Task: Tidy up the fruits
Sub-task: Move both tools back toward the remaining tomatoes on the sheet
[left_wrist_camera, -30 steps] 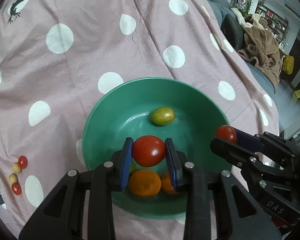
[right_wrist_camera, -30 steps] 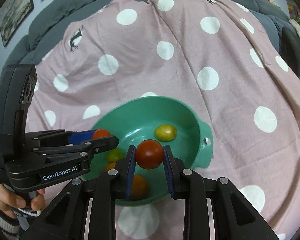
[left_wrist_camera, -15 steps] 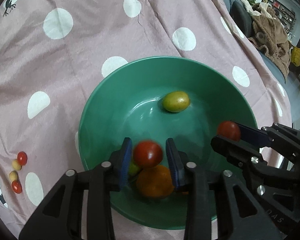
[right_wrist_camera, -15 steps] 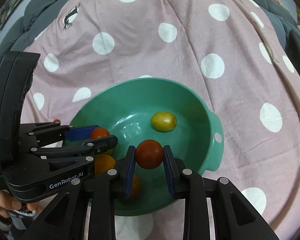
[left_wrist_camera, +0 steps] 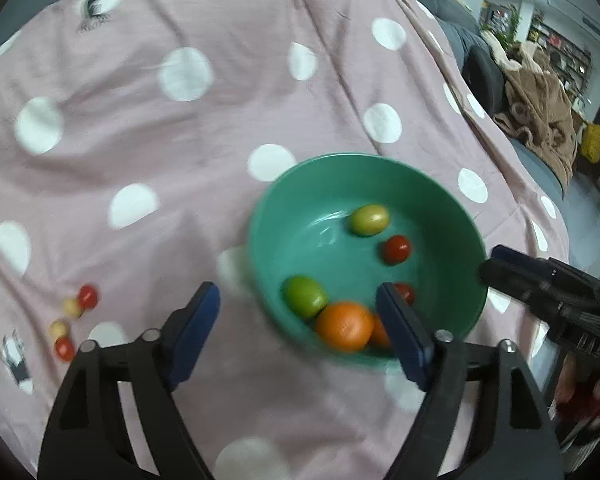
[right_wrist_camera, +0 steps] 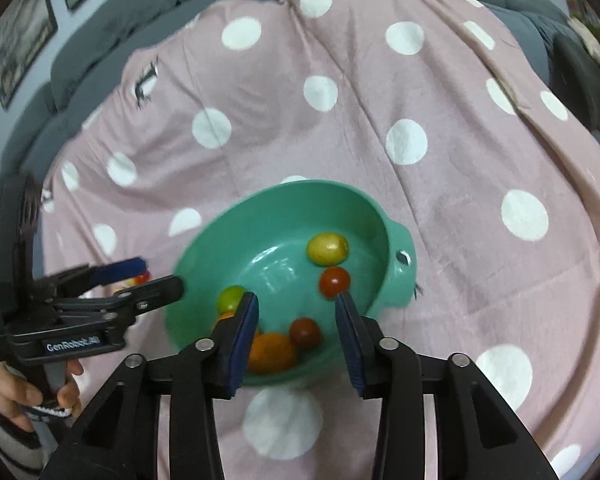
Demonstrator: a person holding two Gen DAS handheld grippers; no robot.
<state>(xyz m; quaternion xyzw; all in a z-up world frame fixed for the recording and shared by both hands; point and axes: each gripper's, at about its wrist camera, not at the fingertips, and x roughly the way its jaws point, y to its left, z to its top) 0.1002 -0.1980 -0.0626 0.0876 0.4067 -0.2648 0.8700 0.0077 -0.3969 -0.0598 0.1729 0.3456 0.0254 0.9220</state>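
Left gripper (left_wrist_camera: 300, 320) at the bottom of its own view: jaws have just been opening, now spread wide with nothing between them, one finger over the cloth, the other over the near rim of the bowl (left_wrist_camera: 260, 216). Right gripper (right_wrist_camera: 296, 316) at the bottom centre of its view: jaws have just been opening too, parted, nothing pinched; a dark red tomato (right_wrist_camera: 305, 333) lies loose in the bowl below the gap.

In the bowl, lower centre of the right view: orange (right_wrist_camera: 271, 353) at the near wall, green fruit (right_wrist_camera: 231, 298) to its left, small red tomato (right_wrist_camera: 334, 281) and yellow-green fruit (right_wrist_camera: 327, 248) further in. A second orange piece behind the first, partly hidden, probably another orange.

Still loose on the spotted cloth (left_wrist_camera: 180, 160), lower left of the left view: four tiny fruits (left_wrist_camera: 72, 322), red and yellowish, clustered, well apart from the bowl.

Far edge: grey sofa back (right_wrist_camera: 120, 40), brown blanket (left_wrist_camera: 540, 120) at upper right.

Risks, as I judge it: the tiny fruits are round on soft wrinkled cloth, so a closing finger could nudge one away or snag fabric. The left finger sits close over the rim; a careless swing could tip the bowl. The frame is blurred.
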